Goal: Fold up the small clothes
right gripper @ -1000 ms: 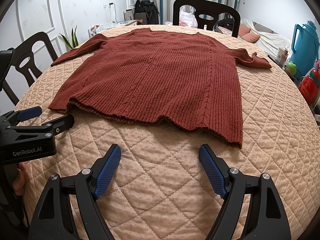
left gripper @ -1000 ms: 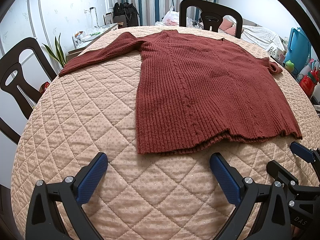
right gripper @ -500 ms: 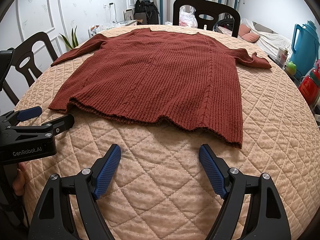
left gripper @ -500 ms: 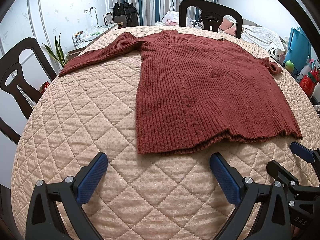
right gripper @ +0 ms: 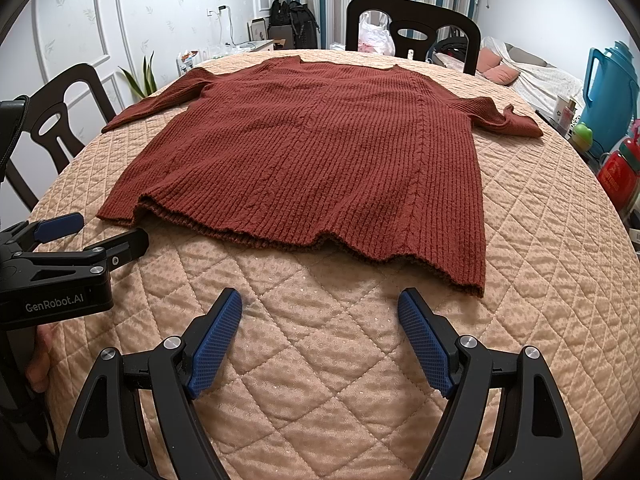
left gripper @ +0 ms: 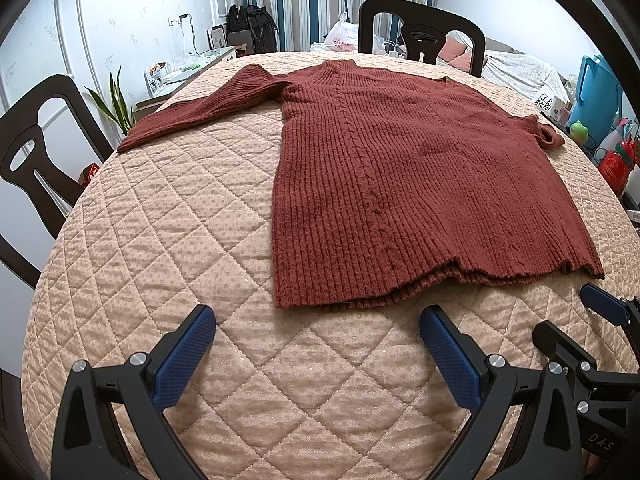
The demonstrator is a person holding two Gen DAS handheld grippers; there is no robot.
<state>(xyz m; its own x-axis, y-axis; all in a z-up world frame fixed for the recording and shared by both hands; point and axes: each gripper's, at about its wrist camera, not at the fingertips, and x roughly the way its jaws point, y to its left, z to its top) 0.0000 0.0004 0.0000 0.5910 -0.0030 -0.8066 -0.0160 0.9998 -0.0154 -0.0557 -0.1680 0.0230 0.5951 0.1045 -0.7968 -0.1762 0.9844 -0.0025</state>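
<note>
Because it is a thick ribbed knit, the rust-red sweater (right gripper: pixel 320 152), spread flat on the quilted table cover (right gripper: pixel 320 360), should drape softly; its hem corners suit pinching. Left gripper (left gripper: pixel 318 344) and right gripper (right gripper: pixel 320 332) hover near the hem, both spread, empty.

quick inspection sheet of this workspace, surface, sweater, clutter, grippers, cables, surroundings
surface: round table under a quilted beige cover.
job's things: rust knit sweater spread flat, unfolded, both sleeves out sideways.
clutter: nothing seen on the table beside the sweater.
grippers: left gripper and right gripper both open, short of the hem, touching nothing.
cables: charger lead at the wall socket.
surroundings: dark chairs, potted plant, teal jug, bed behind.
</note>
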